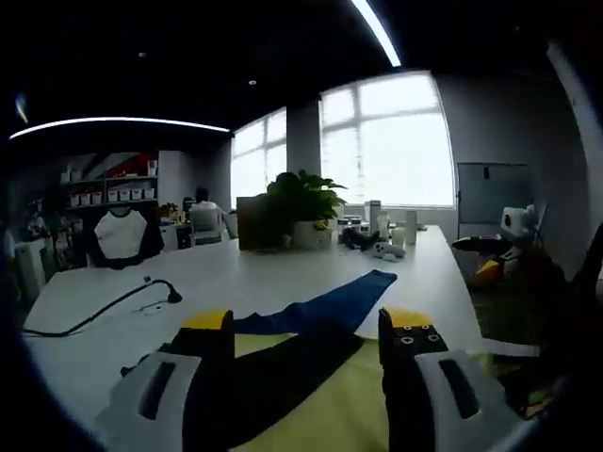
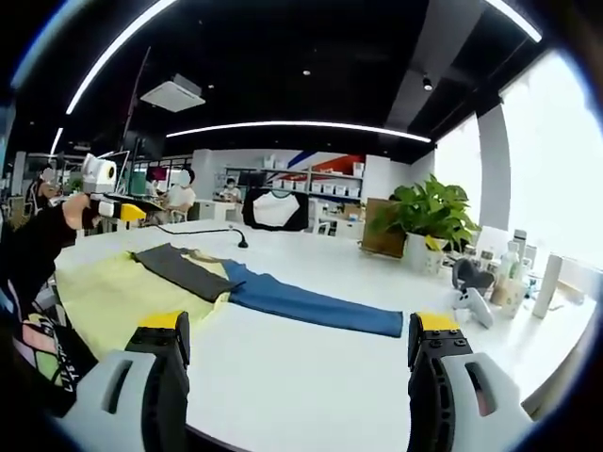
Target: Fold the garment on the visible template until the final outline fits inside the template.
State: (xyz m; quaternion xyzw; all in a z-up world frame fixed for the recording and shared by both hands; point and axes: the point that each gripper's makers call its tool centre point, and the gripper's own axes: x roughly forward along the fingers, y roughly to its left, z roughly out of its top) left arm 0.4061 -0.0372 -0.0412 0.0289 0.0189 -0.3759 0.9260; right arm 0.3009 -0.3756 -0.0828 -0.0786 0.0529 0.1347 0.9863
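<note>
A long garment lies on the white table (image 2: 311, 377), half on a pale yellow template (image 2: 108, 292). Its dark grey part (image 2: 179, 268) rests on the template, and its blue part (image 2: 311, 306) stretches off it across the bare table. My right gripper (image 2: 297, 330) hovers open above the table's near edge, short of the blue part. In the left gripper view, my left gripper (image 1: 306, 330) stands open just above the dark part (image 1: 273, 377) and the template (image 1: 339, 405), with the blue part (image 1: 325, 306) running away ahead. Held by a dark-sleeved arm, the left gripper (image 2: 121, 215) also appears beyond the template.
A black cable with a small stand (image 1: 141, 294) lies on the table left of the garment. A potted plant (image 1: 301, 202), bottles and small items (image 1: 382, 235) crowd the far end. A black-and-white shirt (image 2: 275, 209), shelves and seated people are in the background.
</note>
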